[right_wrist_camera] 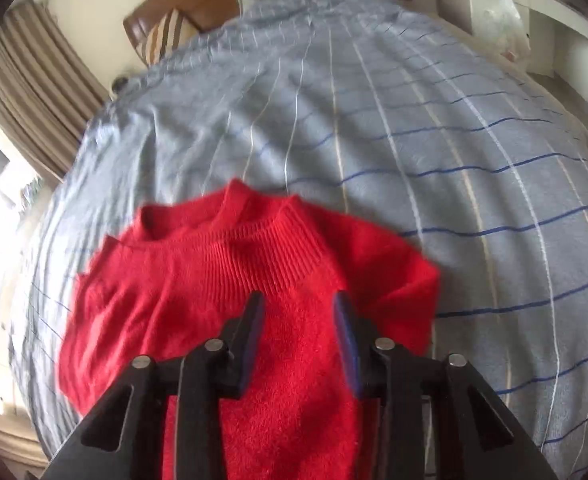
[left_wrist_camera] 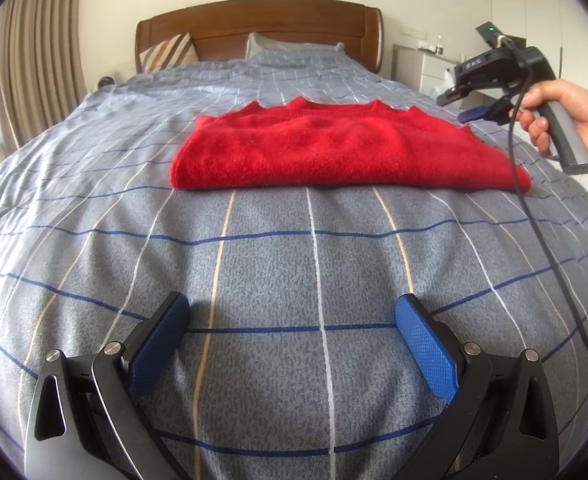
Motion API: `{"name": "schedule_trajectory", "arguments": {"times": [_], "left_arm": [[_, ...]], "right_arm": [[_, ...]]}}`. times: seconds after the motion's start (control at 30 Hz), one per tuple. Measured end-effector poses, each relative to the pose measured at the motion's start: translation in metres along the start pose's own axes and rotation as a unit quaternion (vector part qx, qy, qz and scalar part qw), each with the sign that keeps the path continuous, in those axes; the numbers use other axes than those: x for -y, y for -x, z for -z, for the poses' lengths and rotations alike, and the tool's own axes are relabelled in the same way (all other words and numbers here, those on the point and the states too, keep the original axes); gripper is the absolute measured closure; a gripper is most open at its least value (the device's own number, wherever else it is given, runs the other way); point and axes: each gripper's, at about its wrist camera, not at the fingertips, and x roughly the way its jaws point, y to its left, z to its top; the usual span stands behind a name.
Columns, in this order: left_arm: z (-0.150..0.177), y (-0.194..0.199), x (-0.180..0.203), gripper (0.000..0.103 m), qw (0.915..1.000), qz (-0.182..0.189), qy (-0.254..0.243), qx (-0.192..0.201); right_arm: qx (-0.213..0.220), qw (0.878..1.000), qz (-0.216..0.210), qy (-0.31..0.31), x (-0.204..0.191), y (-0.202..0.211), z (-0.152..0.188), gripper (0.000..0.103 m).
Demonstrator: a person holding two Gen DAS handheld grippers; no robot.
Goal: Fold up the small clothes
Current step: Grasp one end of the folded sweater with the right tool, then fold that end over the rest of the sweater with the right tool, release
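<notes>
Sweater (right_wrist_camera: 286, 320) hem hidden behind right hand-held gripper (right_wrist_camera: 300, 332).

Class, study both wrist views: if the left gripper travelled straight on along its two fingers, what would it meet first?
The left gripper, jaws wide open, points across bare plaid bedspread toward the folded red sweater. It would probably meet the sweater's near folded edge first, unless it is angled down enough to touch the bedspread sooner; depth is unclear.

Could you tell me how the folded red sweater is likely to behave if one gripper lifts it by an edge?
The red sweater looks like soft, fuzzy knit, so it would probably droop and unfold rather than hold its shape. Its nap should grip well, so slipping seems unlikely. On the soft bedspread, a push would likely bunch the layers rather than slide them.
</notes>
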Motion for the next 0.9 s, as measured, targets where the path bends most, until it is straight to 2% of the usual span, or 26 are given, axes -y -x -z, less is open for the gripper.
{"name": "schedule_trajectory", "arguments": {"times": [0.07,0.13,0.27,0.33,0.43,0.47,0.5,0.53,0.57,0.67,0.8,0.9], "left_arm": [[0.000,0.000,0.000,0.001,1.0000,-0.001,0.000,0.001],[0.000,0.000,0.000,0.000,1.0000,-0.001,0.000,0.000],[-0.005,0.001,-0.003,0.001,0.9996,0.004,0.007,-0.027],[-0.009,0.008,-0.007,0.001,0.9990,0.010,0.015,-0.041],[-0.004,0.030,-0.018,0.001,0.9984,0.022,0.034,-0.039],[-0.002,0.037,-0.022,0.001,0.9982,0.023,0.040,-0.039],[0.002,0.043,-0.027,0.001,0.9980,0.020,0.045,-0.039],[0.005,0.048,-0.032,0.001,0.9980,0.014,0.049,-0.038],[0.009,0.054,-0.037,0.001,0.9980,0.005,0.052,-0.035],[0.021,0.067,-0.057,0.001,0.9975,-0.022,0.065,-0.014],[0.028,0.064,-0.084,0.001,0.9937,-0.029,0.108,-0.012],[0.024,0.062,-0.100,0.001,0.9902,-0.034,0.136,-0.001]], "right_arm": [[0.021,0.999,-0.016,-0.023,0.017,0.022,0.005,0.039],[0.017,0.999,-0.017,-0.042,0.034,0.033,0.016,0.032],[-0.027,0.996,-0.040,-0.080,0.067,0.027,0.046,0.032],[-0.037,0.992,-0.078,-0.095,0.072,0.020,0.059,0.032],[-0.038,0.985,-0.132,-0.103,0.065,0.011,0.073,0.032],[-0.040,0.984,-0.136,-0.105,0.062,0.006,0.075,0.034],[-0.047,0.984,-0.132,-0.106,0.058,-0.001,0.076,0.042],[-0.053,0.986,-0.119,-0.102,0.053,-0.006,0.075,0.069],[-0.055,0.988,-0.106,-0.098,0.048,-0.009,0.074,0.090],[-0.033,0.994,-0.080,-0.074,0.023,0.003,0.063,0.091],[-0.008,0.994,-0.103,-0.022,-0.047,0.030,0.038,0.091],[-0.019,0.993,-0.115,0.030,-0.114,0.029,0.022,0.091]]}}
